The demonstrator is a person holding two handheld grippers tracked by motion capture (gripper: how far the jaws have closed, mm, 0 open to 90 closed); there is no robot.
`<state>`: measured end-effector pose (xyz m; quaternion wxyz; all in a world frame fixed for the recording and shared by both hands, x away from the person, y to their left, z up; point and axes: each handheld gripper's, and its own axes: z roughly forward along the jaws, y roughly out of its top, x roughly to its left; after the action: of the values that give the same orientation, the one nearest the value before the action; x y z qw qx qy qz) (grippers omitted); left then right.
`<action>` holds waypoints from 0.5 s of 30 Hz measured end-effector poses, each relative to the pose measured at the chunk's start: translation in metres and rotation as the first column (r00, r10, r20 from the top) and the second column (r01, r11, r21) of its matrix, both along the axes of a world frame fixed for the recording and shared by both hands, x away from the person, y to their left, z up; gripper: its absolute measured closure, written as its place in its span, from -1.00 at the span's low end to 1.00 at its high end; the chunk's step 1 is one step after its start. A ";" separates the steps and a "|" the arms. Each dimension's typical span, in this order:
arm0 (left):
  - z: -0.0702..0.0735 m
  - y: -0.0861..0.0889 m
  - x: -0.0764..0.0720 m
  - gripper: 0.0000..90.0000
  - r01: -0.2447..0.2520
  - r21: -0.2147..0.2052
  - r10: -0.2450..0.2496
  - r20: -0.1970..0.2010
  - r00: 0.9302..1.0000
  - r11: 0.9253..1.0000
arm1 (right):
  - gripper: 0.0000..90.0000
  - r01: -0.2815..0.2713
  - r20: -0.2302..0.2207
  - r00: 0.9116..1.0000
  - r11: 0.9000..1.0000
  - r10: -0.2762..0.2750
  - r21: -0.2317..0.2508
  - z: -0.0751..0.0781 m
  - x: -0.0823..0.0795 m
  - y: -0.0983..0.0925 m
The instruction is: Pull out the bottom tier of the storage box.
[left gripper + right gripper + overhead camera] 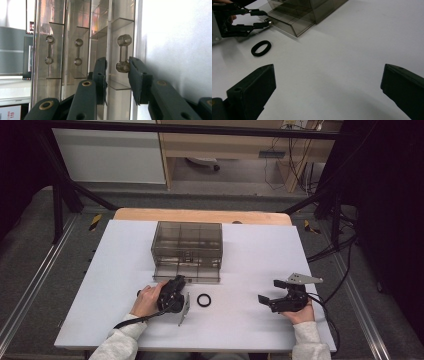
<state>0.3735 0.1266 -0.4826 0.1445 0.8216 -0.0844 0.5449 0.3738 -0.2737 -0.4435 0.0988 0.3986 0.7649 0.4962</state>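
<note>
A smoky clear drawer cabinet [187, 245] stands at the middle of the white table [250, 255]. Its bottom drawer [289, 22] is pulled partway out. My left gripper [177, 279], rolled on its side, reaches to that drawer's front. In the left gripper view the metal handle [123, 53] sits between the jaws of the left gripper [118, 67]: one jaw touches its knob and a gap shows at the other. A black ring [203, 300] lies flat just right of that hand. My right gripper [267, 290] rests wide open at the right, and nothing is between its jaws.
Two more drawer handles [78, 51] show on the upper drawers. The table's front edge runs just past both forearms. A dark frame post [60, 200] and cables [330, 250] stand beyond the table's sides.
</note>
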 end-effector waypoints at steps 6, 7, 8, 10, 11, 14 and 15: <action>0.000 0.000 -0.001 0.51 0.002 -0.005 -0.002 -0.004 1.000 1.000 | -0.99 0.000 0.000 1.000 1.000 0.000 0.000 0.000 0.000 0.000; 0.000 0.000 -0.002 0.51 0.002 -0.006 -0.002 -0.004 1.000 1.000 | -0.99 0.000 0.001 1.000 1.000 0.000 0.000 0.000 0.000 0.000; 0.000 0.000 -0.002 0.51 0.004 -0.006 -0.004 -0.003 1.000 1.000 | -0.99 0.000 0.001 1.000 1.000 0.000 0.000 0.000 0.000 0.000; 0.000 0.001 -0.003 0.51 0.005 0.000 -0.005 -0.002 1.000 1.000 | -0.99 0.000 0.002 1.000 1.000 0.000 0.000 0.000 0.000 0.000; 0.000 0.001 -0.003 0.51 0.005 -0.001 -0.005 -0.004 1.000 1.000 | -0.99 0.001 0.002 1.000 1.000 -0.001 0.001 0.000 0.000 0.000; 0.000 0.001 -0.005 0.51 0.005 0.003 -0.005 -0.003 1.000 1.000 | -0.99 0.001 0.001 1.000 1.000 -0.001 0.000 0.000 0.000 0.000; 0.001 0.001 -0.005 0.51 0.005 0.002 -0.005 -0.003 1.000 1.000 | -0.99 0.000 0.002 1.000 1.000 0.000 0.001 0.000 0.000 0.000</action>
<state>0.3686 0.1277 -0.4821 0.1451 0.8225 -0.0870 0.5430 0.3737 -0.2738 -0.4434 0.0993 0.3983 0.7647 0.4967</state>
